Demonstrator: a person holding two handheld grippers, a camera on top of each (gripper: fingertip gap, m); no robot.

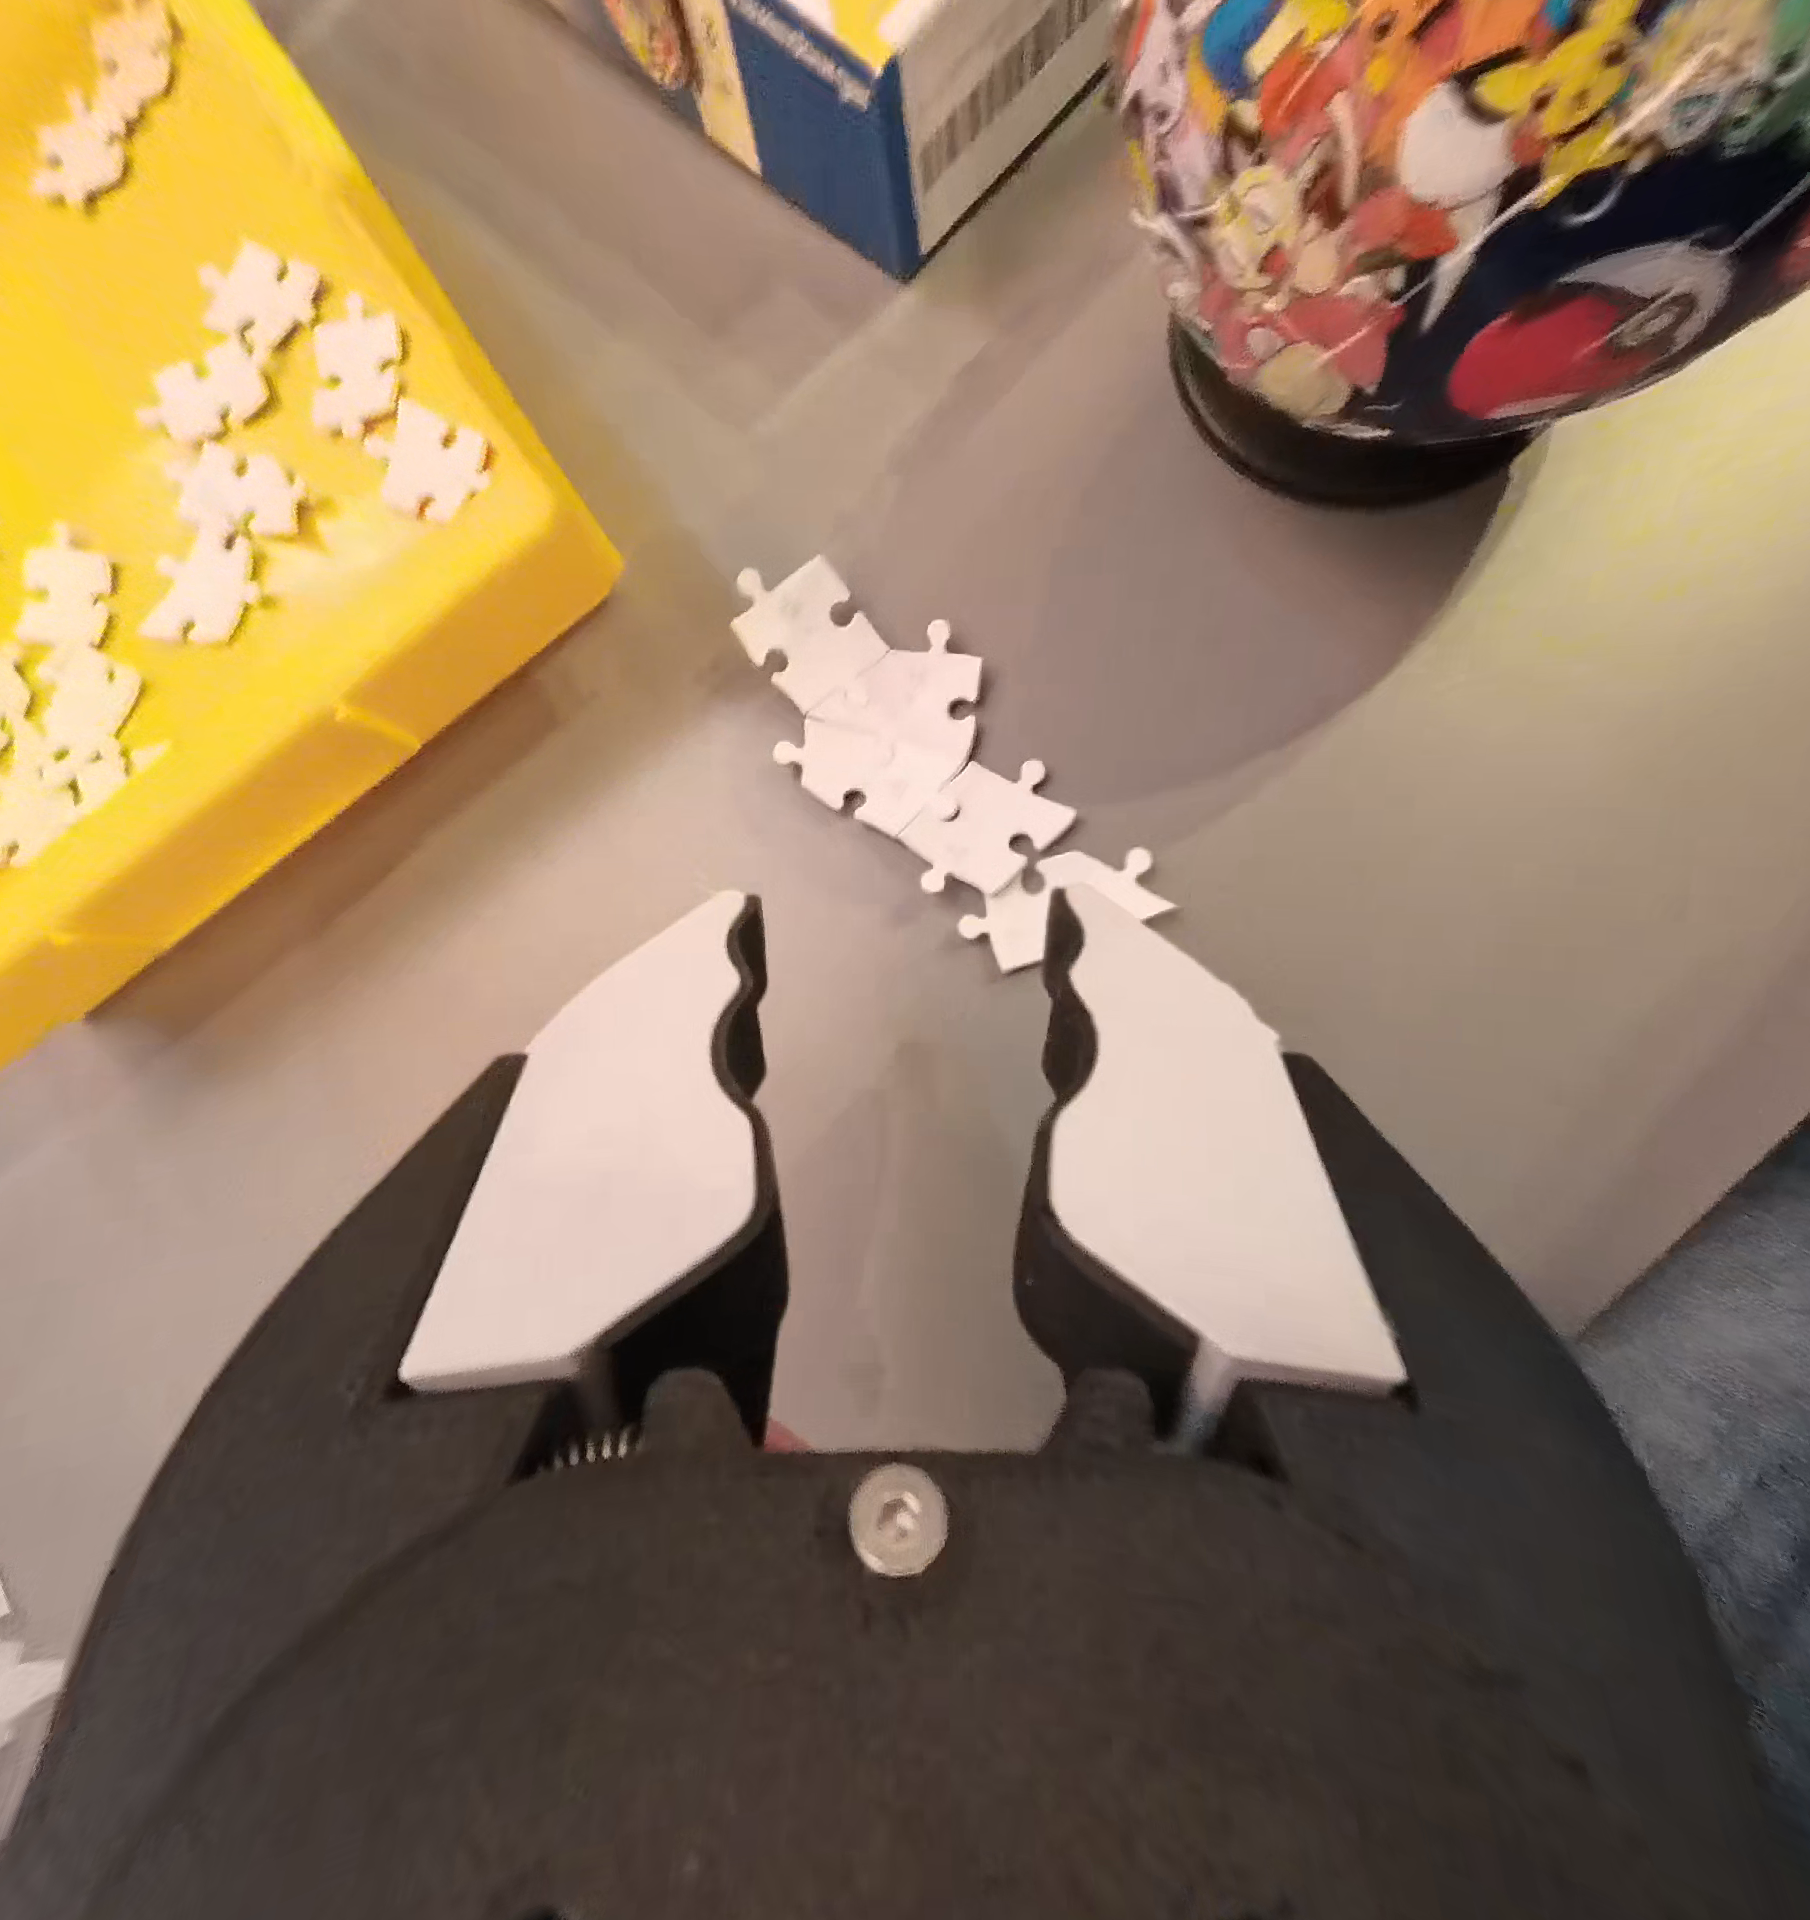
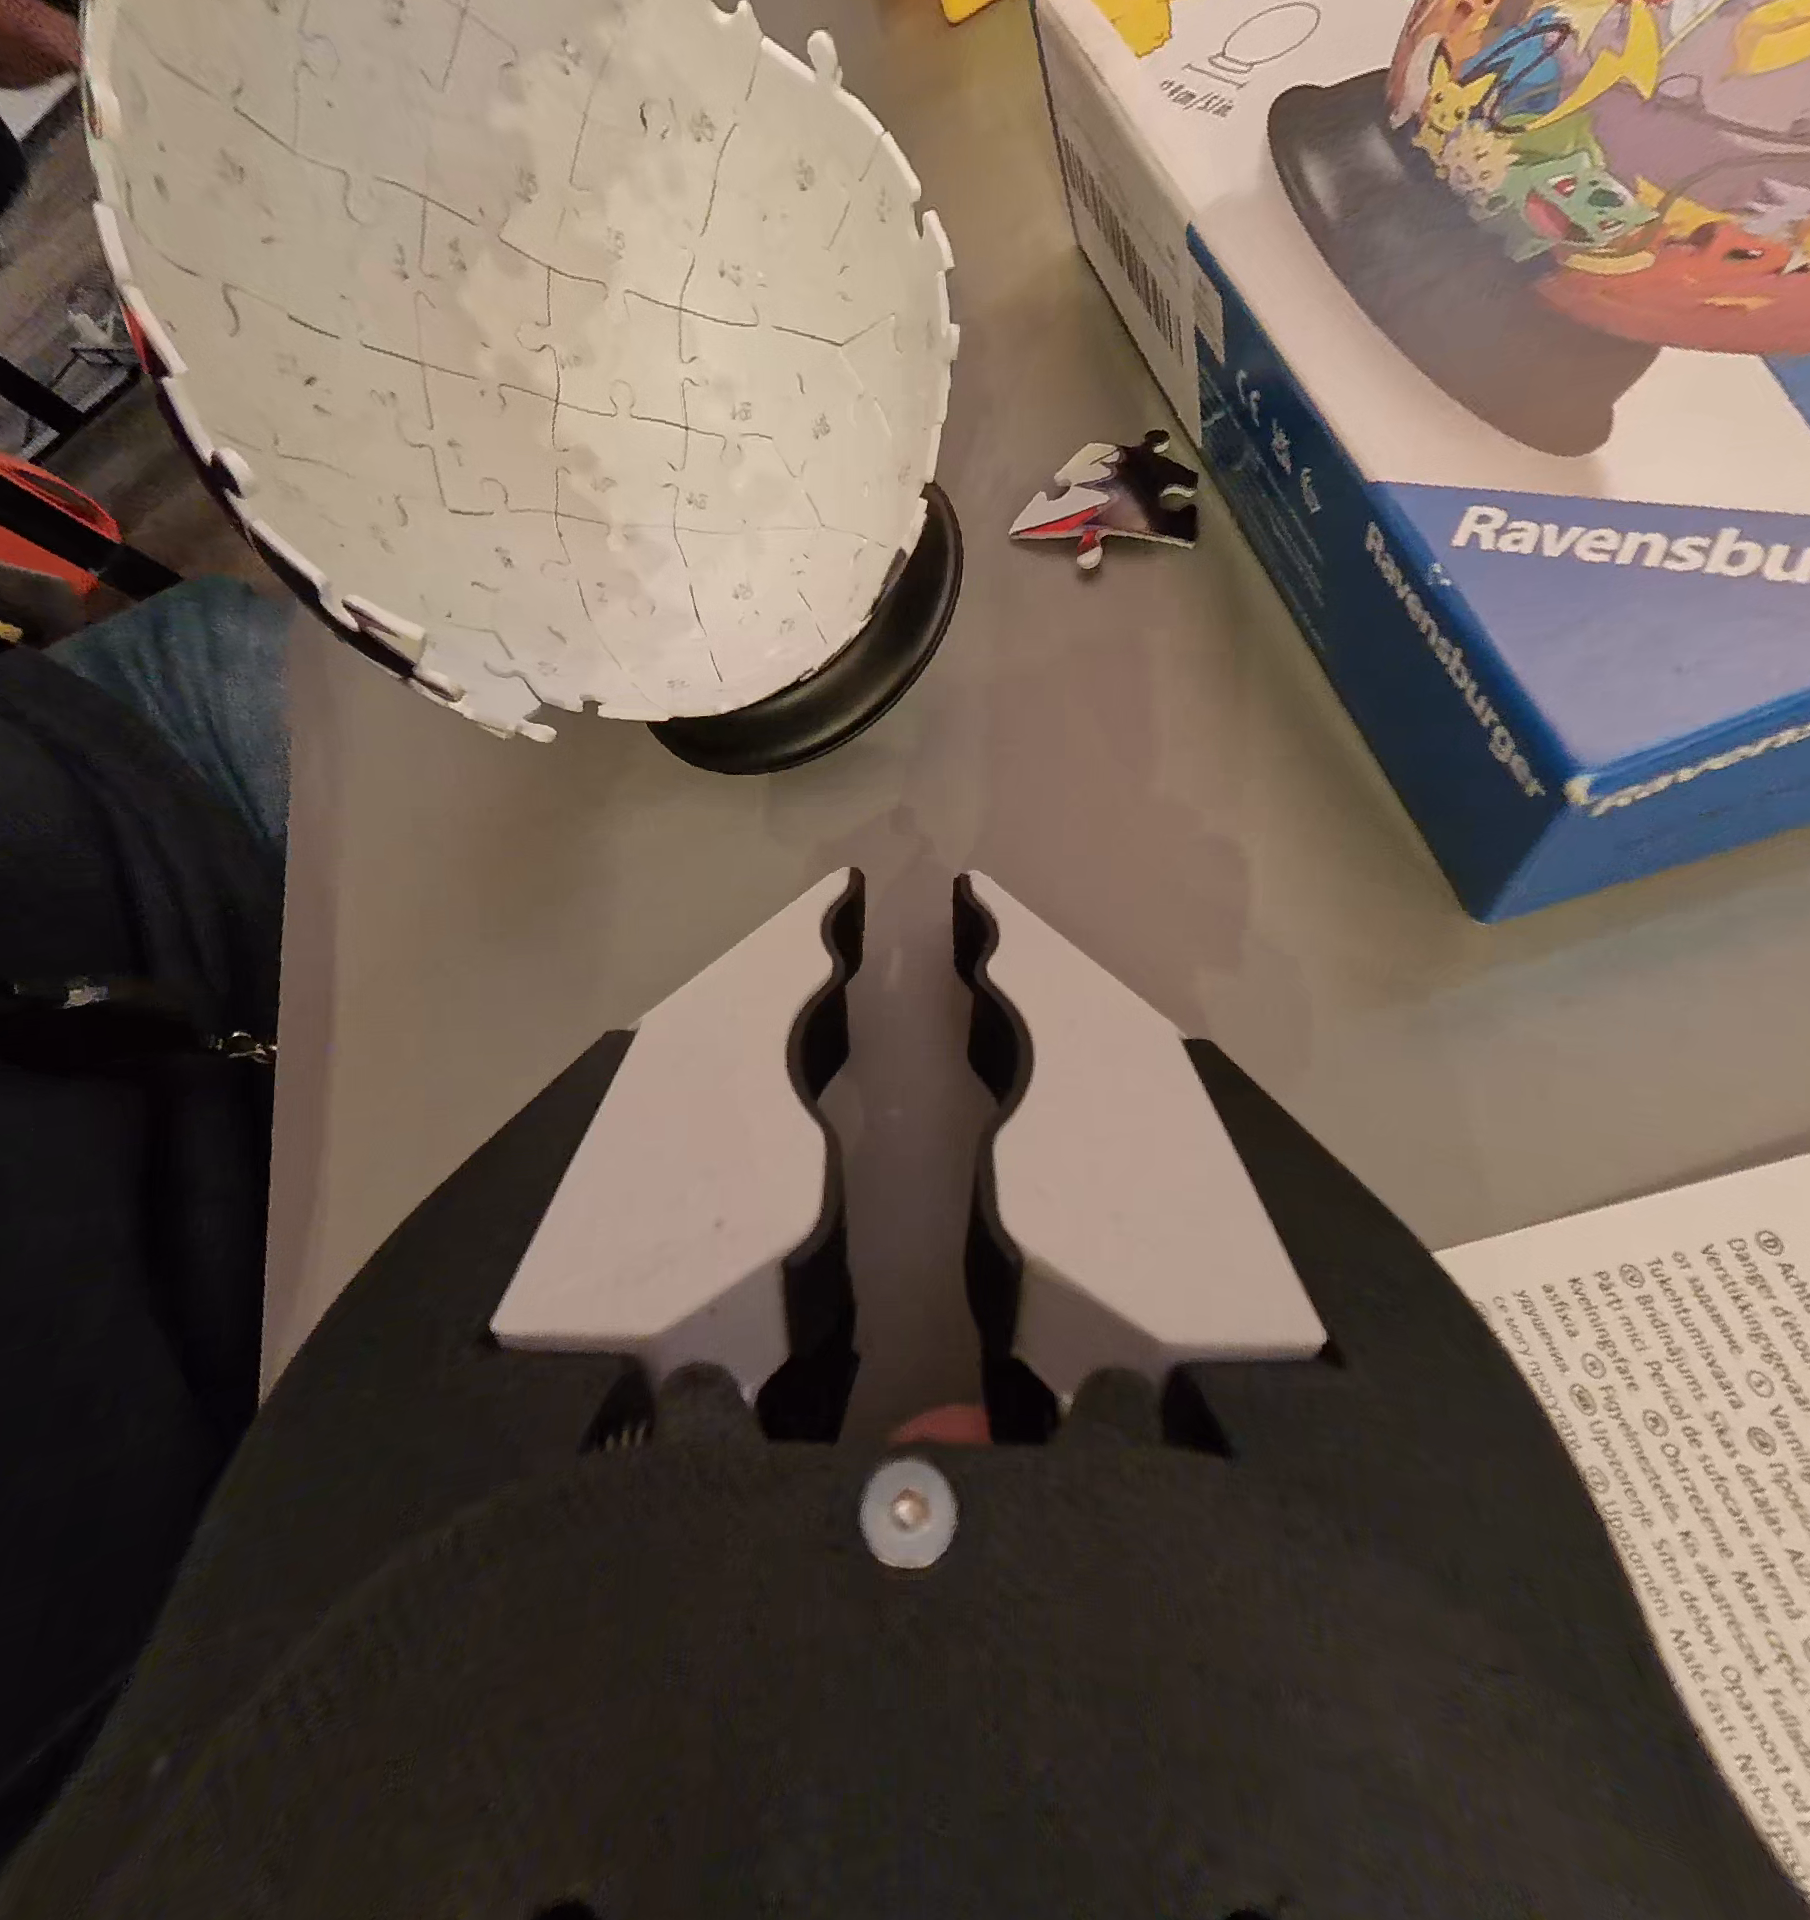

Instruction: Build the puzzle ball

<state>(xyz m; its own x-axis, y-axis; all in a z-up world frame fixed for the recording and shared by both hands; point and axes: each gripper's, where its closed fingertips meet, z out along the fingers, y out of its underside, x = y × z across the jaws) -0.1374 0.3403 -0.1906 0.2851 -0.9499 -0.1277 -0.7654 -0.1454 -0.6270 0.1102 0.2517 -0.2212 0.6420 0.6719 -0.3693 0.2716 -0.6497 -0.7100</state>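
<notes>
The half-built puzzle ball (image 1: 1503, 197) shows its colourful outside on a black stand (image 1: 1337, 457) at the upper right of the left wrist view. In the right wrist view the ball (image 2: 527, 364) shows its white hollow inside, tilted on the stand (image 2: 839, 686). A joined strip of white face-down pieces (image 1: 911, 748) lies on the grey table. My left gripper (image 1: 906, 914) is open and empty just before the strip's near end. My right gripper (image 2: 909, 883) is slightly open and empty, below the ball. A single coloured piece (image 2: 1109, 499) lies right of the stand.
A yellow tray (image 1: 361, 748) with several white face-down pieces sits at left. The blue and white puzzle box (image 2: 1503, 582) stands at right; it also shows in the left wrist view (image 1: 828, 135). A printed instruction sheet (image 2: 1690, 1507) lies at lower right. A person's dark clothing (image 2: 80, 1039) is at the table's left edge. About 25 cm separates my left fingertips from my right. The single coloured piece (image 2: 1109, 499) lies some 9 cm from my right tips, 20 cm from my left tips.
</notes>
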